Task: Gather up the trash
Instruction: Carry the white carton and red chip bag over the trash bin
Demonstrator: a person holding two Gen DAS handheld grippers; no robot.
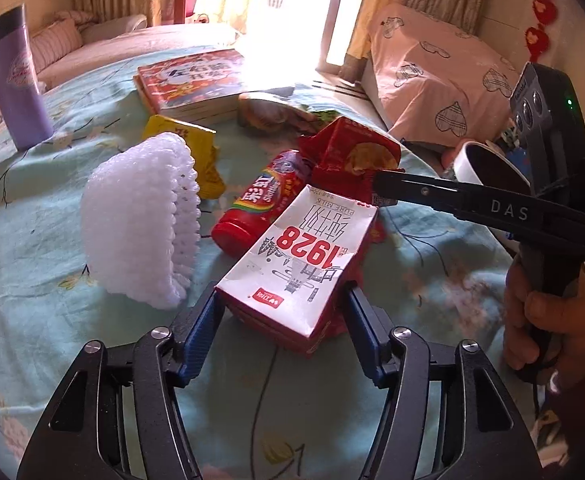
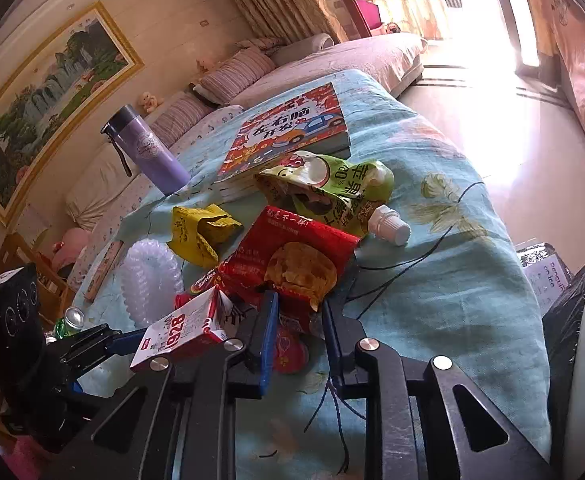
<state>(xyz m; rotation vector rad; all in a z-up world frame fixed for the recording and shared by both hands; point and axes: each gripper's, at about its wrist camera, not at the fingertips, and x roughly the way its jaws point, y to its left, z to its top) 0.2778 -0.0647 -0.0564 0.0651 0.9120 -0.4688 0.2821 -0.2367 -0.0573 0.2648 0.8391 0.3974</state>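
- The left gripper [image 1: 282,312] has its blue pads on either side of a white and red milk carton [image 1: 304,260]; the pads press the carton's two flanks, so the carton is gripped at its near end.
- The carton tilts away from the left wrist camera, its far end resting over a red candy bottle [image 1: 252,208] that lies on its side on the surface [image 1: 32,280], which is covered with a pale green flowered cloth.
- The right gripper [image 2: 298,316] stands with its jaws narrowed onto the lower edge of a red snack bag [image 2: 292,256]; the bag's crumpled edge sits between the blue pads, and they appear to pinch it.
- In the left wrist view the right gripper comes in from the right, its tip at the red bag, and a hand [image 1: 548,320] grasps its handle.
- A white foam net sleeve [image 1: 140,220] stands just beside the carton and bottle, to their left in the left wrist view.
- A crumpled yellow wrapper [image 2: 200,232] lies behind the foam sleeve, near the red bag.
- A green drink pouch [image 2: 332,188] with a white cap lies just beyond the red bag, touching a stack of children's books [image 2: 292,132].
- A purple flask [image 2: 148,152] stands upright, well apart from the trash, near the far edge of the surface.
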